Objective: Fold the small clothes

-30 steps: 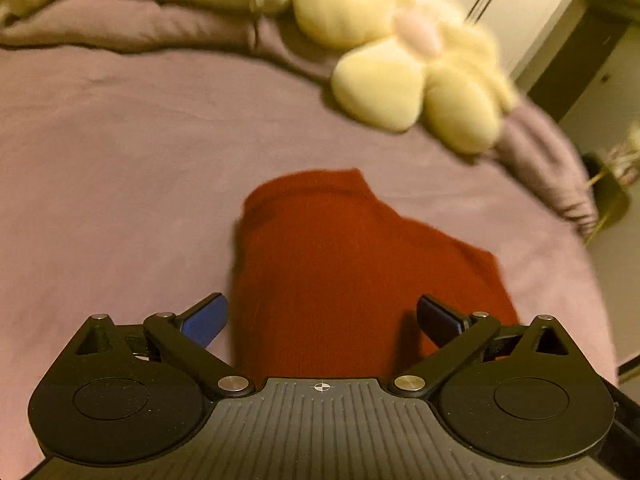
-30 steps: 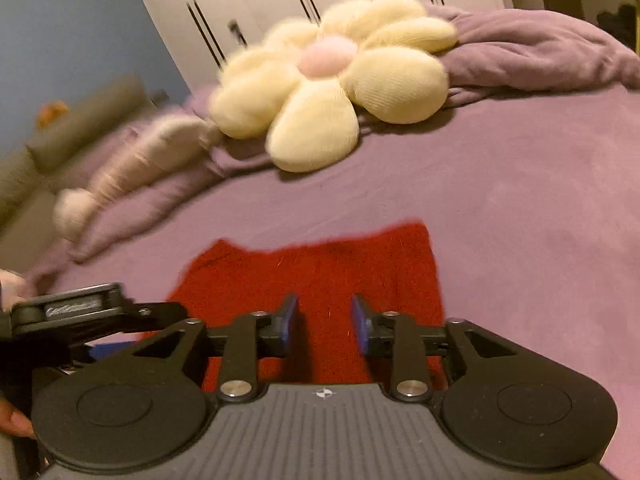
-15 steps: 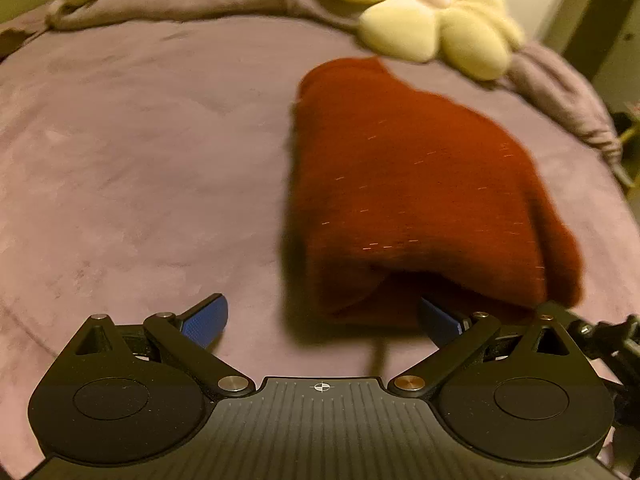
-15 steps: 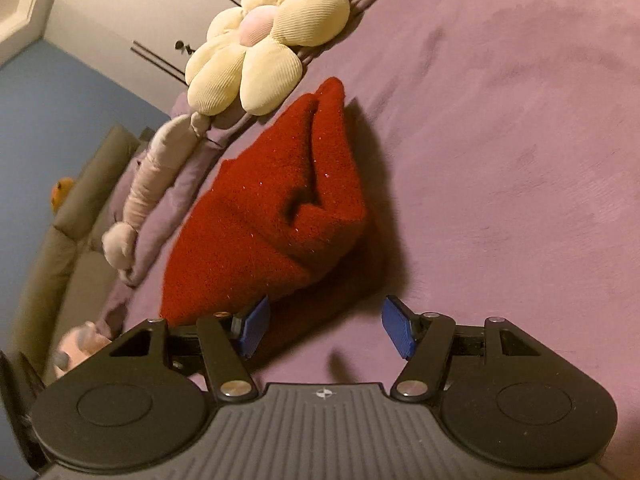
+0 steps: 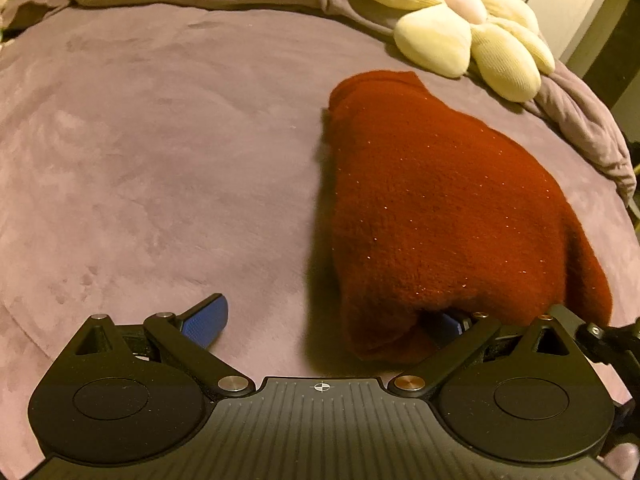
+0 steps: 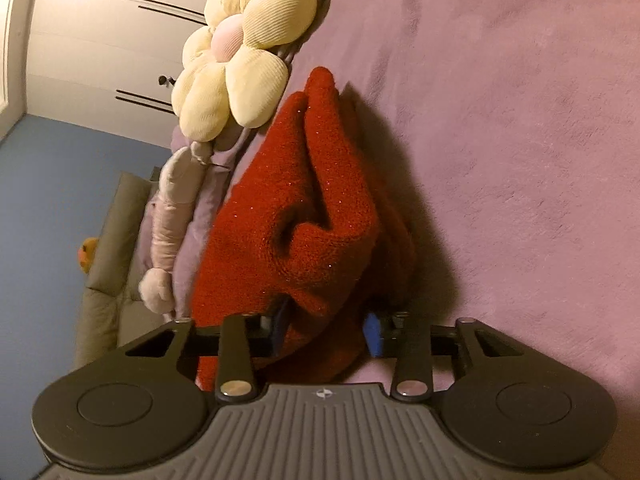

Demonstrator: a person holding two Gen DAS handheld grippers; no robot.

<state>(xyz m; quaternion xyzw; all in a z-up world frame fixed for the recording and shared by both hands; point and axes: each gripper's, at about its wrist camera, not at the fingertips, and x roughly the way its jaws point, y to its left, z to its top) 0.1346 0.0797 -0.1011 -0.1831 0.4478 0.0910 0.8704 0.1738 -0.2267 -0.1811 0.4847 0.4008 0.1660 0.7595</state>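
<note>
A folded red knitted garment (image 5: 436, 208) lies on the purple bedspread (image 5: 160, 160). My left gripper (image 5: 328, 320) is open at its near left corner; the left blue pad (image 5: 206, 318) rests over bare bedspread, and the right pad is tucked under the garment's edge. In the right wrist view the garment (image 6: 304, 208) shows as a thick layered bundle. My right gripper (image 6: 326, 332) has its blue pads on either side of the garment's near end, with a wide bunch of cloth between them.
A yellow flower-shaped cushion (image 5: 464, 24) lies at the head of the bed beyond the garment, also in the right wrist view (image 6: 236, 60). A pale long plush toy (image 6: 172, 216) lies beside it. White wardrobe doors (image 6: 100, 40) stand behind.
Both grippers have drawn in to the garment's near edge. The right gripper, wide open half a second ago, has closed in on the garment's end. The left gripper stays open.
</note>
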